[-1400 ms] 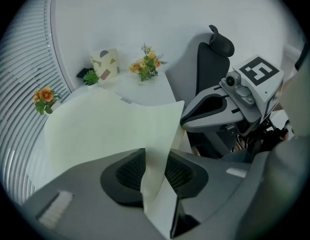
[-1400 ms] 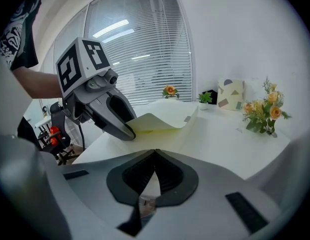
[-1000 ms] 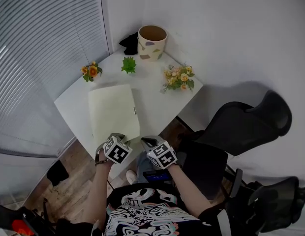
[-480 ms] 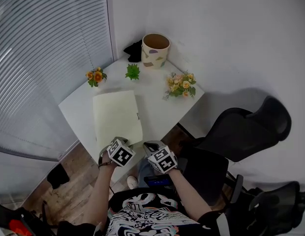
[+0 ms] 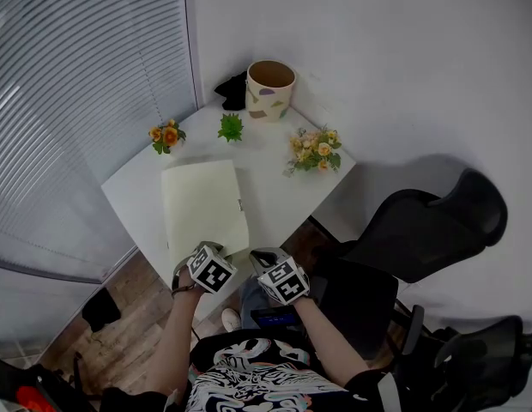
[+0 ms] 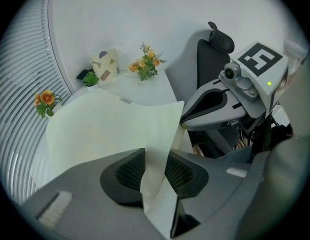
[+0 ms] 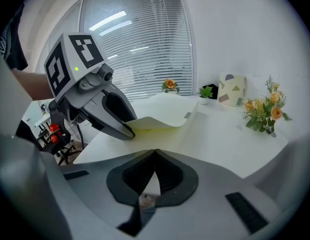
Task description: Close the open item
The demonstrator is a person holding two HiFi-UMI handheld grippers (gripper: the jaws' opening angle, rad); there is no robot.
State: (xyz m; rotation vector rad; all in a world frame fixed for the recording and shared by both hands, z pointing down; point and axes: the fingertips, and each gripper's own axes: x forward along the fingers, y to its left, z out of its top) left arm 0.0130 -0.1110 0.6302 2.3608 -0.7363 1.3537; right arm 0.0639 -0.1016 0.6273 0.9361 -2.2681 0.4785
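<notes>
Gripping the near corner of the folder cover: my left tongs (image 6: 156, 159) are clenched on the pale sheet, with a pad pressed to each face of it. My right tongs (image 7: 155, 154) are clenched tip to tip with nothing between them, and the table's white edge shows just beyond.

Folder (image 5: 203, 204): pale yellow-green, flat on the white table (image 5: 283, 197), toward its near left side. The cover bows upward at the held corner, and the right gripper view shows a yellow inner face under the lifted part. The far part of the cover lies low. A small grey tab (image 5: 240, 204) sits on the folder's right edge.

Containers: one cream pot (image 5: 271, 88) with coloured patches stands upright at the far corner. Only its brown inner wall shows. A dark object (image 5: 231, 87) lies just behind it.

Other items, all well apart from the folder:
- orange flowers (image 5: 166, 133) at the left corner
- a small green plant (image 5: 231, 127) near the pot
- a yellow bouquet (image 5: 316, 150) at the right

Pose: both tongs sit side by side at the table's near edge, pointing down and away from me. The left hand (image 5: 180, 279) is over the folder's near corner. The right tongs are just beside it, off the folder. Black chairs (image 5: 420, 230) stand to my right.
</notes>
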